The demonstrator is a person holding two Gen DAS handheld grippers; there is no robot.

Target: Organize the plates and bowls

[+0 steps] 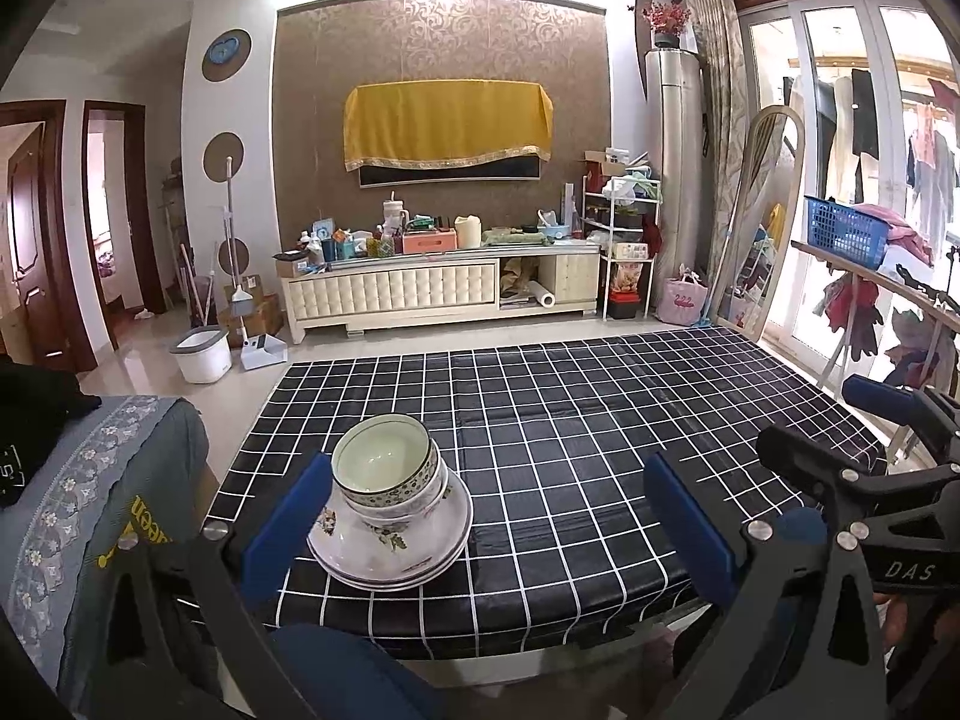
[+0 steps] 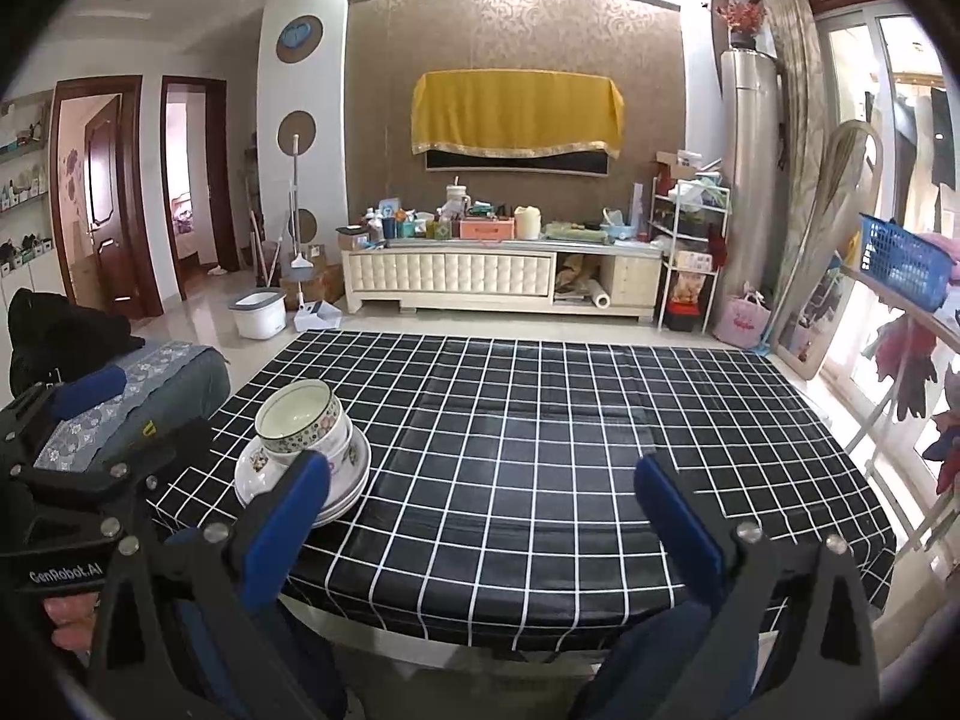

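Two grippers, both empty and spread wide, hang over the near edge of the table (image 1: 600, 396), which is covered in a black cloth with a white grid. Left gripper (image 1: 486, 516) has nothing between its blue pads; the crockery stack sits just ahead of its left finger (image 1: 288, 516), apart from it as far as the left wrist view shows. Right gripper (image 2: 486, 516) is likewise wide with only bare cloth between its fingers. The stack sits at the near-left corner of the table: nested bowls (image 1: 387, 468) with a patterned rim band on top, resting on a pile of floral plates (image 1: 396, 552). From the right wrist view the same bowls (image 2: 303, 423) and plates (image 2: 336, 480) sit beyond that gripper's left finger, partly hidden by it. Exact count of bowls and plates is hard to tell; at least two of each. The bowls lean slightly rather than sitting square. No other dishes show on the table. Judgement: stacking looks done or nearly so, and this is the release/retreat phase with nothing gripped. If anything is left, it is squaring the tilted bowls. That would need one gripper lined up on the top bowl's rim, closing gently on thin slick ceramic, while the other steadies the plates so the pile does not slide toward the table edge.
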